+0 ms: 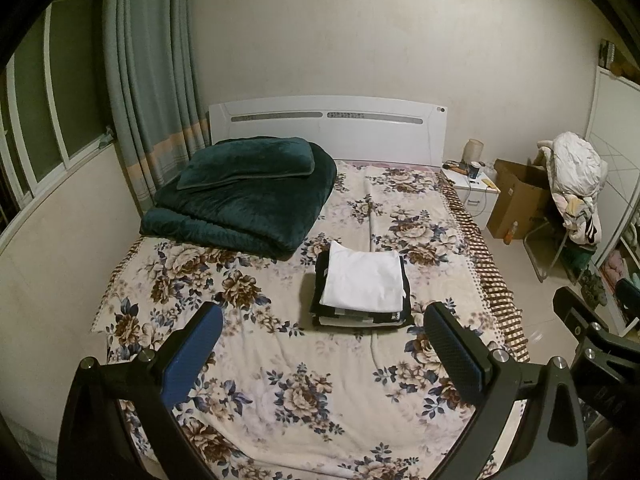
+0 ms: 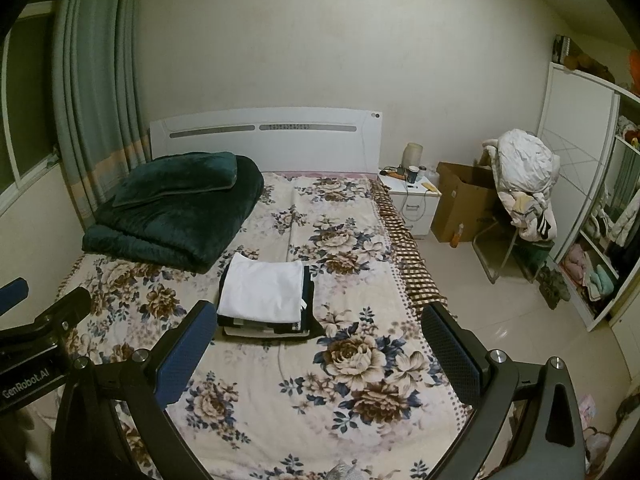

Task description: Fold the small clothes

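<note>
A stack of folded clothes (image 1: 362, 294) lies in the middle of the floral bed (image 1: 280, 380), with a folded white garment (image 1: 364, 278) on top of dark ones. It also shows in the right wrist view (image 2: 264, 300), white garment (image 2: 262, 290) on top. My left gripper (image 1: 324, 316) is open and empty, held above the bed just short of the stack. My right gripper (image 2: 320, 316) is open and empty, to the right of the stack. The right gripper's body shows at the left view's right edge (image 1: 600, 344); the left gripper's body shows at the right view's left edge (image 2: 36, 332).
A folded dark green quilt with a pillow (image 1: 244, 192) lies at the bed's head on the left. A white nightstand (image 2: 412, 204), a cardboard box (image 2: 464, 200) and a chair piled with clothes (image 2: 524, 184) stand right of the bed. A wardrobe (image 2: 592, 200) is at far right.
</note>
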The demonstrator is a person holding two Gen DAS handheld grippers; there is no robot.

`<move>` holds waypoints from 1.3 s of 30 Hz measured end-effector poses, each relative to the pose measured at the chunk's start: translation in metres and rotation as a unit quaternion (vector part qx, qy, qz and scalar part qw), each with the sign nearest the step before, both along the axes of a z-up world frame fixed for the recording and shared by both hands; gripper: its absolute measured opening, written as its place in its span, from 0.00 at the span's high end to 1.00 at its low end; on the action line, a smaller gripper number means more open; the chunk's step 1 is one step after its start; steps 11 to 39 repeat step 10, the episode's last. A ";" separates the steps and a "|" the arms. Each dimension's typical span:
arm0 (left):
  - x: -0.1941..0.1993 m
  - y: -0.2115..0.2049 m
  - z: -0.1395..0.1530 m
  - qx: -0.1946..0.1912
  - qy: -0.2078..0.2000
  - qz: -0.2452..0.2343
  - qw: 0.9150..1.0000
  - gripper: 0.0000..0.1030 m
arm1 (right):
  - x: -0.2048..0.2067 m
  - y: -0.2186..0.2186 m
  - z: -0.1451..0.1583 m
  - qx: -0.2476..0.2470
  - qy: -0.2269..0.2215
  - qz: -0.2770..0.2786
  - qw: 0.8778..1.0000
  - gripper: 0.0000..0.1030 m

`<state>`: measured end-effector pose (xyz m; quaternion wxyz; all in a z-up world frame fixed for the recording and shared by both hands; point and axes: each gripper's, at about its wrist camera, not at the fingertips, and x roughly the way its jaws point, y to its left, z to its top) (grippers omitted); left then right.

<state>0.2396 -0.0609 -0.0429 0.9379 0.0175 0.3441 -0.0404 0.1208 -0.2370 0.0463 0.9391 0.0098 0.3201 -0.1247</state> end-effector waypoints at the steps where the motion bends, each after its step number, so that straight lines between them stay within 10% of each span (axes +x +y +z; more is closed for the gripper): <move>1: 0.000 0.000 0.000 0.000 -0.001 0.000 1.000 0.00 | 0.001 0.000 0.000 0.000 0.000 0.000 1.000 0.00; 39: 0.000 0.001 0.003 0.003 -0.008 0.005 1.000 0.00 | -0.001 0.000 0.002 0.000 -0.004 0.002 1.000 0.00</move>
